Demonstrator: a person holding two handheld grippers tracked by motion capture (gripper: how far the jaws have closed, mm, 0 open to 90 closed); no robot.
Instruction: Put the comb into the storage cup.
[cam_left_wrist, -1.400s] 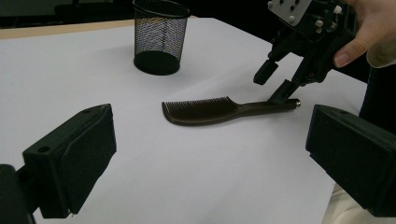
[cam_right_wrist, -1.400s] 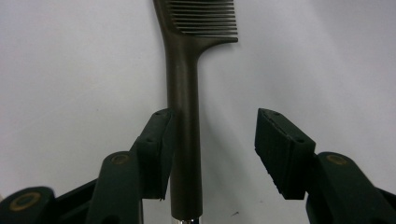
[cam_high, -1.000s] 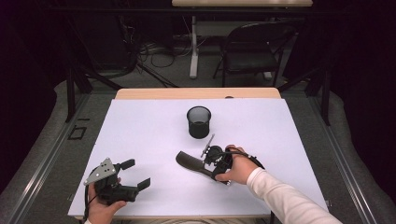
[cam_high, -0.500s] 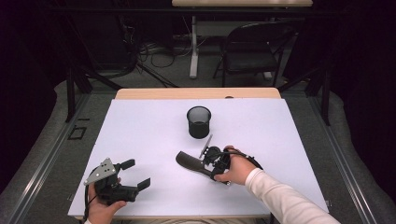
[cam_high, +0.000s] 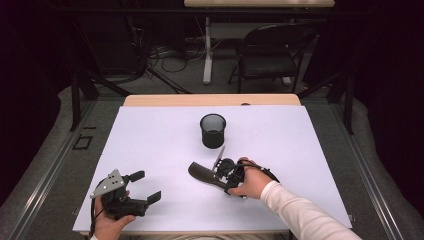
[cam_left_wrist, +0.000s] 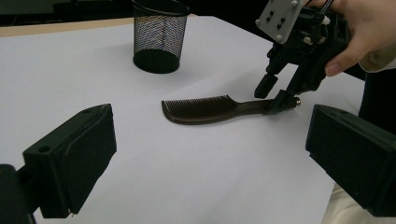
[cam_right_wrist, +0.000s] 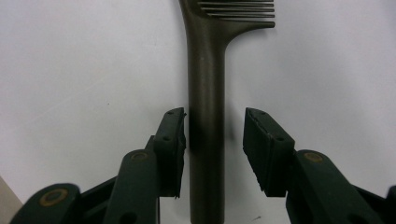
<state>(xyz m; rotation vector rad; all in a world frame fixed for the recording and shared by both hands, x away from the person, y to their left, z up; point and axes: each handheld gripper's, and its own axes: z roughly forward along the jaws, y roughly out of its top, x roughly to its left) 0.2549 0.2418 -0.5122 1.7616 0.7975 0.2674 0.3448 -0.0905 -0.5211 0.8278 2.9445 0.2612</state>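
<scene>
One comb (cam_left_wrist: 205, 108) and one mesh cup (cam_left_wrist: 158, 35) sit on the white surface (cam_high: 150, 145). The right gripper (cam_right_wrist: 214, 149) has its jaws spread, one on either side of the comb's smooth dark handle — the left-hand one looks just against it, the other stands apart. The toothed end lies beyond the jaws, flat on the surface. The left gripper (cam_left_wrist: 205, 158) has its jaws spread wide around nothing — comb and cup lie ahead of them. The cup is round black wire mesh, upright, past the comb. A folding chair (cam_high: 272, 55) stands behind the surface.
</scene>
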